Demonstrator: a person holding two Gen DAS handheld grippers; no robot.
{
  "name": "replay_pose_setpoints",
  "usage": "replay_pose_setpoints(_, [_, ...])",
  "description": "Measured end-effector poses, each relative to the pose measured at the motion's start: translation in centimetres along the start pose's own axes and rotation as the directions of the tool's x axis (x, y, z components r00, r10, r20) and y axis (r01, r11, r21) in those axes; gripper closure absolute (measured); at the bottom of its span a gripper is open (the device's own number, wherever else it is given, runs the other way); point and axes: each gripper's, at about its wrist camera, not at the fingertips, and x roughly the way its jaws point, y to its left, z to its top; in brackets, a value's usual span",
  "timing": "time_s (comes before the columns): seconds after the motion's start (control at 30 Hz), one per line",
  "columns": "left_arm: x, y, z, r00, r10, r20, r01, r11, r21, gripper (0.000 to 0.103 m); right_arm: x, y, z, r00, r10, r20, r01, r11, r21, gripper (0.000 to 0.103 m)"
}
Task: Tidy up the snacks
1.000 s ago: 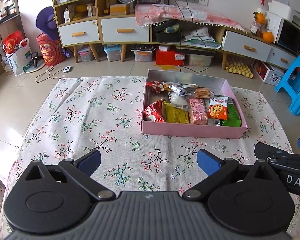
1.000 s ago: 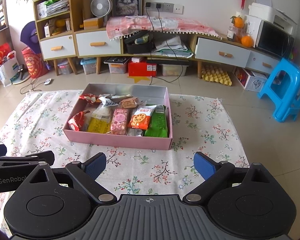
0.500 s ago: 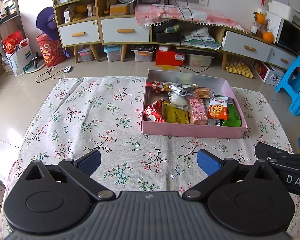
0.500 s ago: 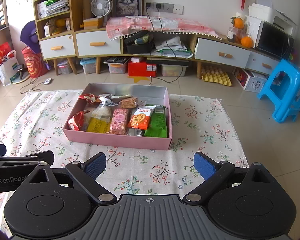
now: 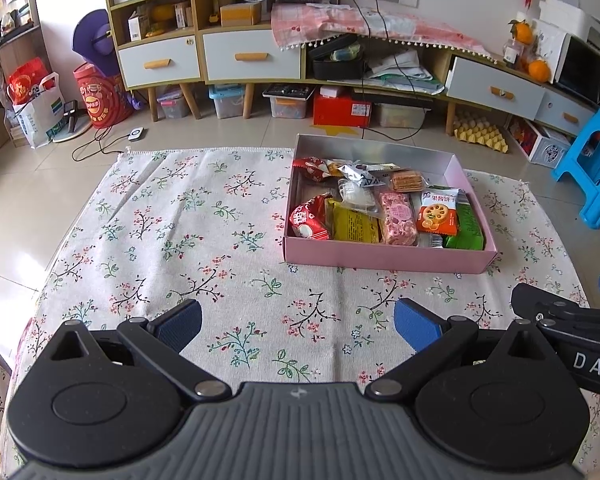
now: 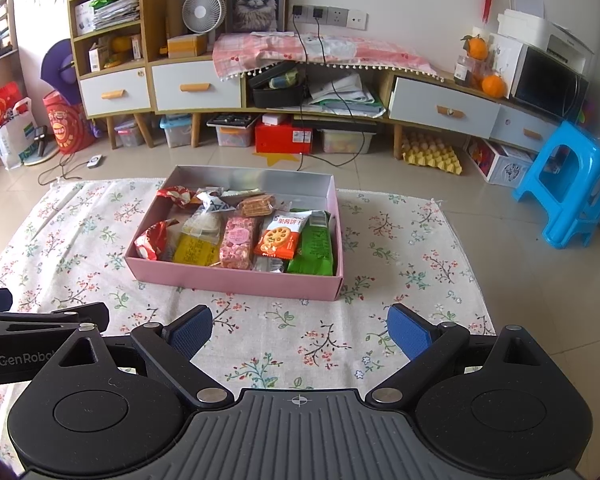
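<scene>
Grippers come first, nearest to us: our left gripper (image 5: 296,326) hangs over the near part of the floral tablecloth (image 5: 204,240) with its blue pads (image 5: 180,322) spread wide and nothing between them. Our right gripper (image 6: 300,330) sits just beside it on the near side of the pink box (image 6: 236,278), its pads (image 6: 408,330) likewise spread and holding nothing. In the left wrist view the right gripper's black arm pokes in at the right edge; in the right wrist view the left one shows at the left edge.

Beyond both grippers, well apart from them, the pink box rests on the cloth with the snacks inside it. Along the box's near wall we see, from its left end, a red packet (image 6: 152,240), a yellow packet (image 6: 196,248), a pink nougat bar (image 6: 238,242), an orange biscuit packet (image 6: 282,236) lying partly over its neighbours, and a green packet (image 6: 314,250) against the right wall. Toward the box's far wall lie a clear bag (image 6: 206,220), a second red packet (image 6: 176,194), a silver wrapper (image 6: 214,200) and a cracker pack (image 6: 256,205).

Past the box, on the tiled floor, stand a red carton (image 6: 282,138) and a yellow egg tray (image 6: 430,154), with a blue stool (image 6: 568,184) off to the box's right. Behind them runs a low wooden cabinet (image 6: 196,84) carrying a white fan (image 6: 202,10) and a cat picture (image 6: 256,2).
</scene>
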Motion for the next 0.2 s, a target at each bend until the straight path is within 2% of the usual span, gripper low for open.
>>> replay_pose_setpoints(0.2, [0.06,0.07,0.01,1.0,0.002,-0.006,-0.002,1.0,-0.001,0.0,-0.03,0.05,0.0,1.0,0.0,0.001,0.0,1.0,-0.001,0.007])
